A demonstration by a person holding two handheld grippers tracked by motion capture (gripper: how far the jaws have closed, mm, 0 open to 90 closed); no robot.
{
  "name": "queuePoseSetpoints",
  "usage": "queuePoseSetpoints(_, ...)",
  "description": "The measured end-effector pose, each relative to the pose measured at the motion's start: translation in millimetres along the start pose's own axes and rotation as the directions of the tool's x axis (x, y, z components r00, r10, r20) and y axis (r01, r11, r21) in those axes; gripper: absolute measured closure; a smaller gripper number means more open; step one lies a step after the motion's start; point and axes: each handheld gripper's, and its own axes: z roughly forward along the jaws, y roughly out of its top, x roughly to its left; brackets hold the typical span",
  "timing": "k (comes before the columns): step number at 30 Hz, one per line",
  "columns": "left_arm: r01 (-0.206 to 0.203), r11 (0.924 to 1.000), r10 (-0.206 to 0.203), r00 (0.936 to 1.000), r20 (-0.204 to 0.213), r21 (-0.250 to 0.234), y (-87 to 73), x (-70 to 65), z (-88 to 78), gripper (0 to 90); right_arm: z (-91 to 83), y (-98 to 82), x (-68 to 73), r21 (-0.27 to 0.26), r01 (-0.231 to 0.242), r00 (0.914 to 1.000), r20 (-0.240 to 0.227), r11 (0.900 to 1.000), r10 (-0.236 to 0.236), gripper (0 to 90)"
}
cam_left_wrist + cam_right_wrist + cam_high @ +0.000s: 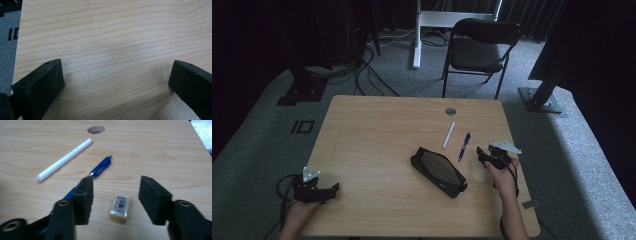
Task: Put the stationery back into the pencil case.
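Right hand-held gripper (115, 195) low in frame, jaws parted around an eraser (120, 206) without touching; blue pen (100, 167) upper left. Left hand-held gripper (116, 82) wide open, empty, over bare table (112, 37).

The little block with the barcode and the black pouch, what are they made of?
The eraser looks like pale matte rubber inside a printed paper sleeve, judging by the barcode label. The pouch seems soft black fabric with a mesh-like panel, though it is too dim to be sure.
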Motion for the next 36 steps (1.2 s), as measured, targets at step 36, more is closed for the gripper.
queuePoseSetpoints(36, 0.0, 1.0, 0.0, 1.0, 0.0, 0.0, 0.0, 0.0, 0.0, 0.1, 29.3, -9.0, 5.2, 0.181, -0.03, 0.9951, 0.098, 0.983, 0.012, 60.3)
